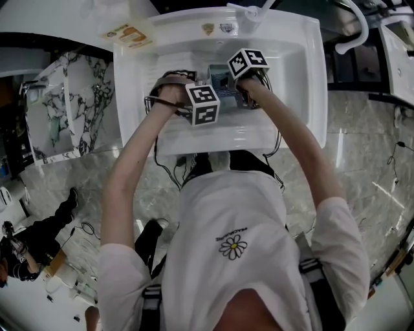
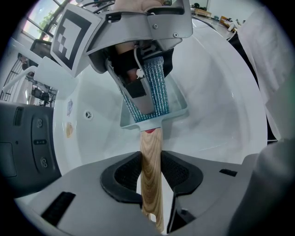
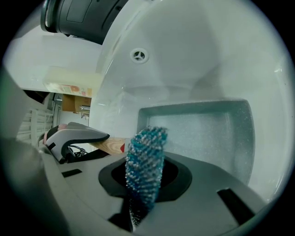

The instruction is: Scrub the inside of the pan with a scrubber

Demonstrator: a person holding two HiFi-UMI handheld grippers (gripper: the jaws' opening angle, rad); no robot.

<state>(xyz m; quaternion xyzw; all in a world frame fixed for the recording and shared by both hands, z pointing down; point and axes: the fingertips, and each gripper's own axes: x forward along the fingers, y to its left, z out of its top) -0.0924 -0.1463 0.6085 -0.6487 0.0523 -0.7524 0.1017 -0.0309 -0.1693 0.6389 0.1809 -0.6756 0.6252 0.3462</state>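
The pan (image 3: 209,131), a square grey one with a wooden handle (image 2: 150,161), sits down inside the white sink (image 1: 304,77), its open side turned up toward me. My left gripper (image 2: 151,175) is clamped on that handle: the two dark pads press against the wood from either side, and the handle runs straight out between them to the pan's near wall.

My right gripper (image 3: 145,182) has its jaws closed on the scrubber (image 3: 145,166), a sparkly teal and silver mesh pad that stands up between them. From the left gripper view, the scrubber reaches down into the pan, with its lower end at the wall on the handle side. I cannot tell how firmly it bears on the metal.

From the head view, both grippers meet over the middle of the basin, marker cubes close together, left one nearer me. On the sink's back wall there is a small round overflow hole (image 3: 138,55), and the faucet (image 1: 249,14) stands at the far rim. The floor around the sink is pale marbled stone (image 1: 362,149).
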